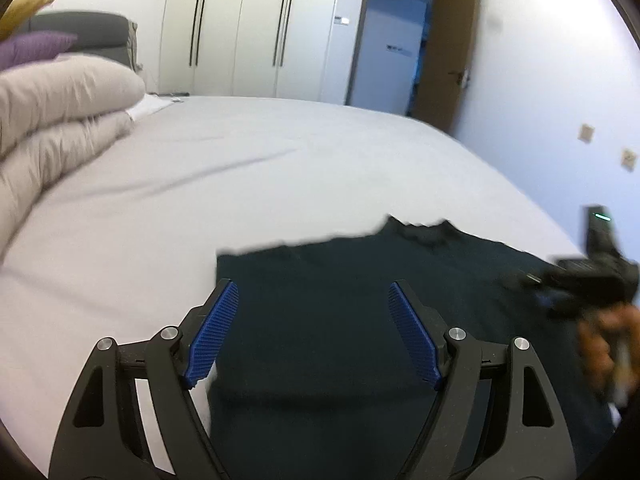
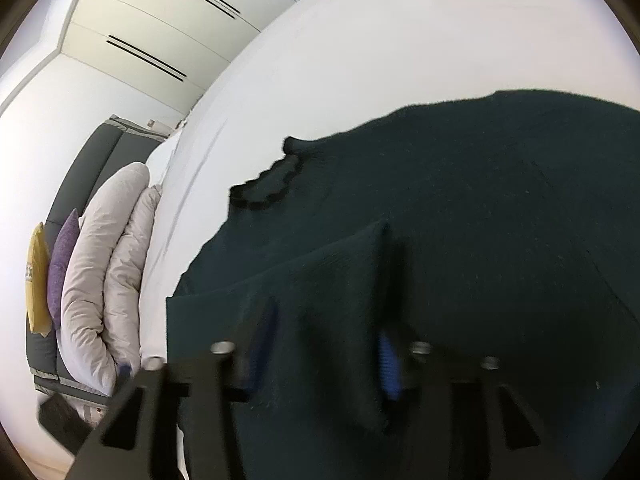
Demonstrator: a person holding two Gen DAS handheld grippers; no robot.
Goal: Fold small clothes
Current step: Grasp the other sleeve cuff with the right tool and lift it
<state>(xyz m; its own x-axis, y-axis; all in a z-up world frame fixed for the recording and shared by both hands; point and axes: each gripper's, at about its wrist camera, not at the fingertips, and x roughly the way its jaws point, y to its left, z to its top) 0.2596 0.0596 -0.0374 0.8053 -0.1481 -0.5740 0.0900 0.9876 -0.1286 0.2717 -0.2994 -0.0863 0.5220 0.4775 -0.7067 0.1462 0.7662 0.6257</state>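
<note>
A dark green knitted garment (image 1: 352, 280) lies spread on the white bed (image 1: 240, 168), its scalloped neck edge (image 1: 424, 230) at the far side. My left gripper (image 1: 314, 292) is open above its near left part, blue pads (image 1: 212, 336) wide apart, nothing between them. The right gripper (image 1: 576, 280) shows blurred at the right, held by a hand. In the right wrist view the garment (image 2: 480, 200) fills the frame, with a fold of it (image 2: 328, 320) between my right gripper's fingers (image 2: 328, 312). The jaws stand part open around that fold; the frame is blurred.
A folded beige duvet (image 1: 60, 112) with purple and yellow cushions (image 1: 32, 46) lies at the bed's left end against a grey headboard. White wardrobes (image 1: 248, 24) and an open door (image 1: 448, 52) stand behind the bed. A wall is at the right.
</note>
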